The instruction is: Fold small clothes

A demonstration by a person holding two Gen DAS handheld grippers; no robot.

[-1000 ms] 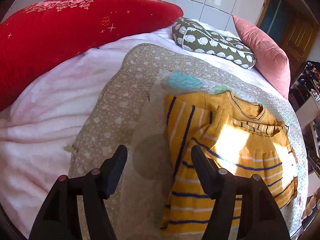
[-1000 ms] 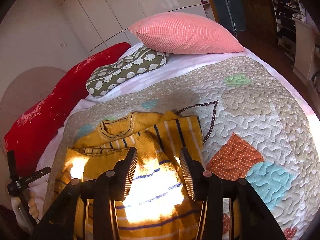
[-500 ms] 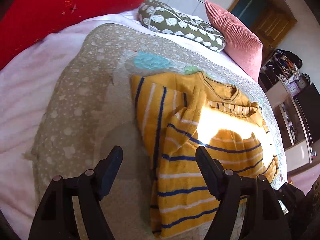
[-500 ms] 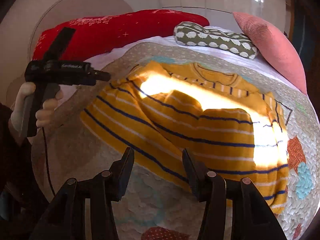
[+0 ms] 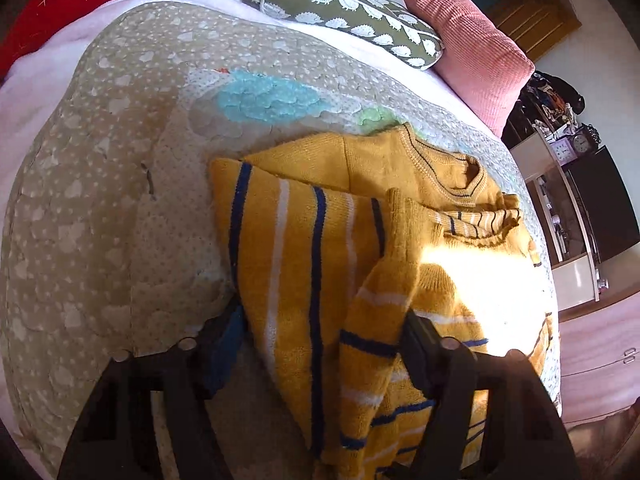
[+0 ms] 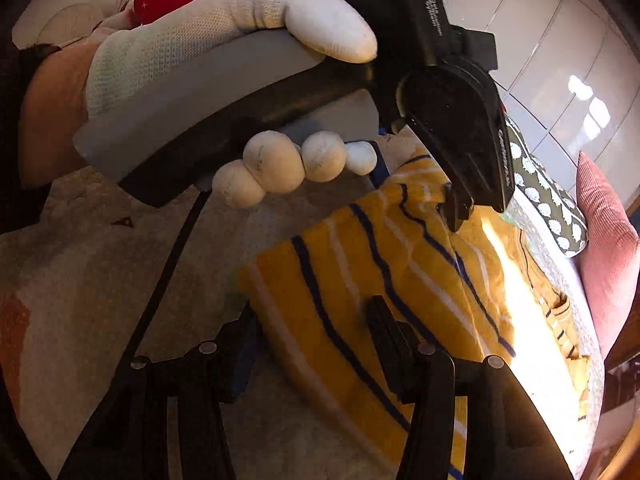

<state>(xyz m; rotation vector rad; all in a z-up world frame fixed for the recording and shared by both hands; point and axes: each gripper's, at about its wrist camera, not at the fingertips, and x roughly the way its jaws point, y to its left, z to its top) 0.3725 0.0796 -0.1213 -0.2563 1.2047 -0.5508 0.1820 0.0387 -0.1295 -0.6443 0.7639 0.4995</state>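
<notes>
A patterned quilt [image 5: 120, 208] covers the bed. Nearest, one yellow striped sweater [image 5: 320, 248] lies partly folded on it. The left gripper [image 5: 320, 328] has just been closing, its jaws straddling the sweater's near edge; the right gripper [image 6: 312, 340], about half open, straddles a corner. A gloved hand [image 6: 224, 40] blocks the right view. Beyond lie three pillows: red [image 5: 36, 4], green [image 5: 340, 4], pink [image 5: 468, 40].
</notes>
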